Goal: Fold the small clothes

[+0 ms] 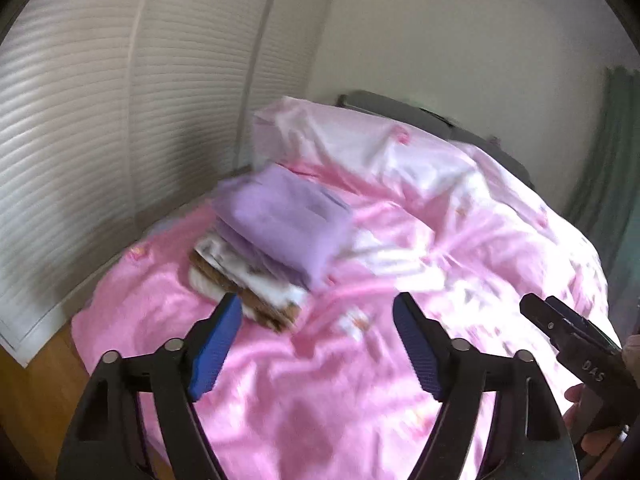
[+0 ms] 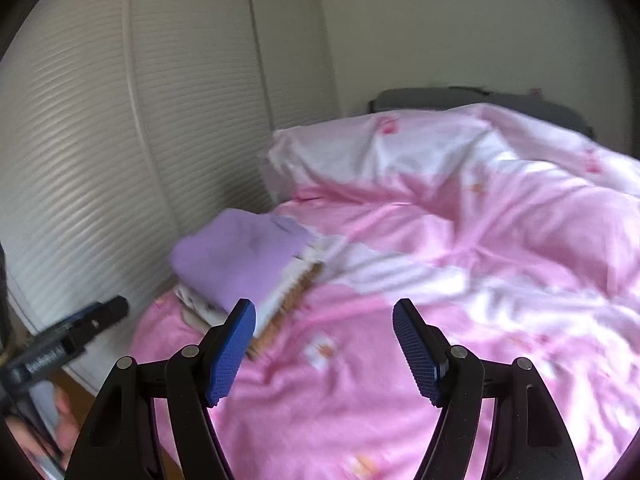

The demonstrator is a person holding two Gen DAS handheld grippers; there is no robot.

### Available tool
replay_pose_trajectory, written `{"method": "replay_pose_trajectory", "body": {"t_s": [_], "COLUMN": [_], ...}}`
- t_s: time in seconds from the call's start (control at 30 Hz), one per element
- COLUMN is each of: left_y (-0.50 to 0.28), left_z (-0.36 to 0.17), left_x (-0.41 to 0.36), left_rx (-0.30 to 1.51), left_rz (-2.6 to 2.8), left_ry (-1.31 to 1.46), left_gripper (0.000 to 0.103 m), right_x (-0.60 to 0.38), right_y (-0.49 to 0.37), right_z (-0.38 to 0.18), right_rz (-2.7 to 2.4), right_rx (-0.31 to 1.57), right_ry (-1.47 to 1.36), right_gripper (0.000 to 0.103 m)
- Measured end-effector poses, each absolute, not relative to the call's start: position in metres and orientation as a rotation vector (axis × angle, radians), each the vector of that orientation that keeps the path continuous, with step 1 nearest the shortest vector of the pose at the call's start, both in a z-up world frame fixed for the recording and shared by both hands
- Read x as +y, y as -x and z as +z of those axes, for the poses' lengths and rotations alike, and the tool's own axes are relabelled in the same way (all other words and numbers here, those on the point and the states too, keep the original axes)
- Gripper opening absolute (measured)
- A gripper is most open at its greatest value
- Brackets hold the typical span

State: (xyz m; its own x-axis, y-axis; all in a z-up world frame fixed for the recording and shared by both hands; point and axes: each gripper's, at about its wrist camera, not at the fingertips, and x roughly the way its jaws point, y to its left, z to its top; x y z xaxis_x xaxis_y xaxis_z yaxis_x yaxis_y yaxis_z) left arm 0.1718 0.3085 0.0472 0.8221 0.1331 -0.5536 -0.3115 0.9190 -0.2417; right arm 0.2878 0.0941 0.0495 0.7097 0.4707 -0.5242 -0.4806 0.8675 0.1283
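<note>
A stack of folded small clothes is lying on a bed (image 1: pixel 304 420) that is covered with a rumpled pink and white duvet (image 2: pixel 460 280). On top of the stack a folded lilac garment (image 1: pixel 280 220) is resting, and beneath it a white patterned piece (image 1: pixel 256 280) and a brown patterned piece (image 1: pixel 276 314) are showing at the near edge. The stack is sitting on the left part of the bed, near the white slatted wardrobe doors (image 1: pixel 80 160) that are standing along the left side of the room. The left gripper (image 1: pixel 318 312) is hovering above the duvet just near of the stack, its jaws spread apart and released, with nothing between the blue pads. The right gripper (image 2: pixel 324 314) is likewise hanging over the bed to the right of the stack, its jaws standing released and gripping nothing; in the left wrist view it is appearing at the far right edge, held by a hand (image 1: pixel 596 420) whose fingers are wrapping the handle. A pale pink pillow (image 2: pixel 380 152) is lying at the far end of the bed, against a dark grey headboard (image 2: pixel 440 98). Both views are blurring somewhat, so the prints on the lower garments cannot be made out.
</note>
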Motion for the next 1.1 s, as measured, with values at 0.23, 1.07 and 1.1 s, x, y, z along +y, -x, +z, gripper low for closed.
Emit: {"method": "replay_pose_trajectory", "body": {"t_s": [0.23,1.07,1.1], "left_y": [-0.12,-0.044,-0.043], "left_z": [0.057,0.025,0.023], "left_x": [0.208,0.026,0.026], "left_rx": [0.541,0.543,0.544], "left_rz": [0.127,-0.054,-0.052], "left_ry": [0.186,-0.018,-0.021], "left_gripper": [0.085,0.098,0.098], "right_x": [-0.031,-0.237,-0.238], "right_y": [-0.208,-0.022,-0.02], "right_z": [0.048,0.034,0.032], "right_rz": [0.34,-0.054,-0.056], "right_rx": [0.528,0.486,0.484], "right_ry": [0.007,-0.021,-0.018], "right_gripper": [0.075,0.085,0.085]}}
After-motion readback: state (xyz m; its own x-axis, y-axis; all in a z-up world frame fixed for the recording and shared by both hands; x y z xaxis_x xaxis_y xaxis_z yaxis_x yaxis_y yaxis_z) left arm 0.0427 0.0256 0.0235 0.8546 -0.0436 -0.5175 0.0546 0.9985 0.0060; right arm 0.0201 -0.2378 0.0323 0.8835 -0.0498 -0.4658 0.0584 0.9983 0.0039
